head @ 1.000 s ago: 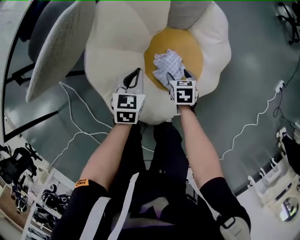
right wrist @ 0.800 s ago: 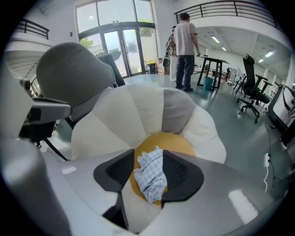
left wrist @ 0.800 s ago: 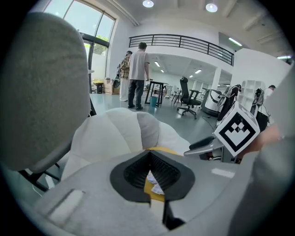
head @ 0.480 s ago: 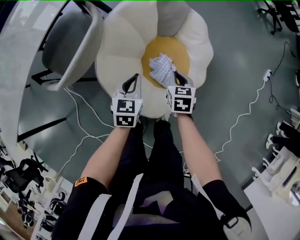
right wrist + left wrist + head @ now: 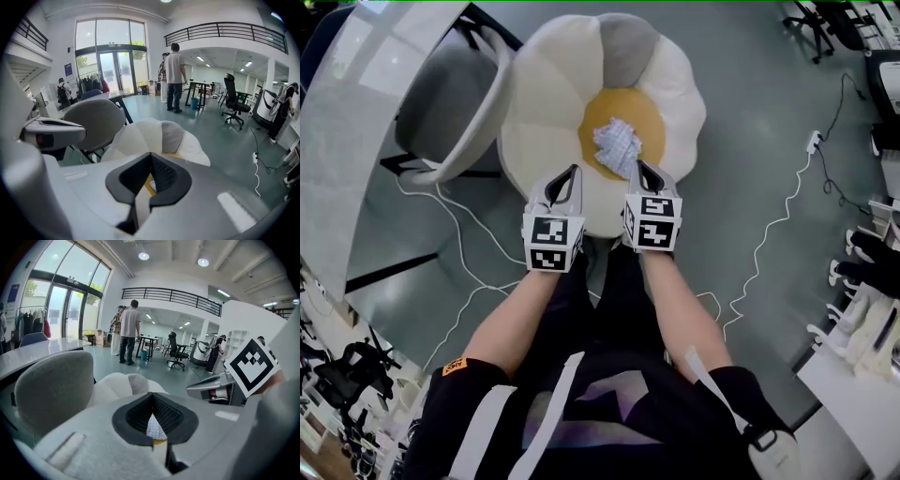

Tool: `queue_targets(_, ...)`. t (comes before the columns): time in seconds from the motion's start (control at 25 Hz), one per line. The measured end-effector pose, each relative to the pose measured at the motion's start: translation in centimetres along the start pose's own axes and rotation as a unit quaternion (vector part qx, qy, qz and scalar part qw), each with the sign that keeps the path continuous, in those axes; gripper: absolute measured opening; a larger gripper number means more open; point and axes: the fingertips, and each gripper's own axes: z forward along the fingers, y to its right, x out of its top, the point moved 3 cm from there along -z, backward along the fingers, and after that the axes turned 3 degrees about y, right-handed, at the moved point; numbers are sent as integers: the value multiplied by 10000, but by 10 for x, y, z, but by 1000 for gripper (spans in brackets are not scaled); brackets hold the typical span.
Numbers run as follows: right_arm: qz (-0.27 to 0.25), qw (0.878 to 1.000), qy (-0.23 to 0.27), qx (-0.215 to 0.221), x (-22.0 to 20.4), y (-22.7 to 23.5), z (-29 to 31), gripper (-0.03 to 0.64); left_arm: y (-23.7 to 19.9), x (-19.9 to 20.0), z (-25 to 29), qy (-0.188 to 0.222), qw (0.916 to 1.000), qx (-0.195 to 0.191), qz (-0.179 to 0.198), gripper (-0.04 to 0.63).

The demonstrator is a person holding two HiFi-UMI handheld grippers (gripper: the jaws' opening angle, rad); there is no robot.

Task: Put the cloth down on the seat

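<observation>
The cloth (image 5: 617, 146) is white with a fine blue-grey check, set against the yellow-orange centre of the seat (image 5: 544, 103), whose petals are cream apart from one grey one. The left gripper (image 5: 572, 171) and right gripper (image 5: 643, 165) are pale grey with black jaw linings, each bearing a cube of black-and-white square markers. The floor (image 5: 750, 122) is dull grey-green, and the person's clothing (image 5: 619, 412) is black with white stripes.

Head view: steeply down, well above white petal-shaped cushion seat (image 5: 544, 141). Gripper views: close behind own jaws, facing forward over the seat's near edge; all share it.
</observation>
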Motion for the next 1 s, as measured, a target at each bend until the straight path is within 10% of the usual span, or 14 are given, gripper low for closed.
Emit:
queue_targets(0.56,-171,9950,891,415,39,-29,-137,0,40,67,-100,751,9968,-229,177,-2)
queue_targets(1.0,-457,9870,1335,769,29,20,-239,0,158,72,-155,1303,9914,48,96,-2)
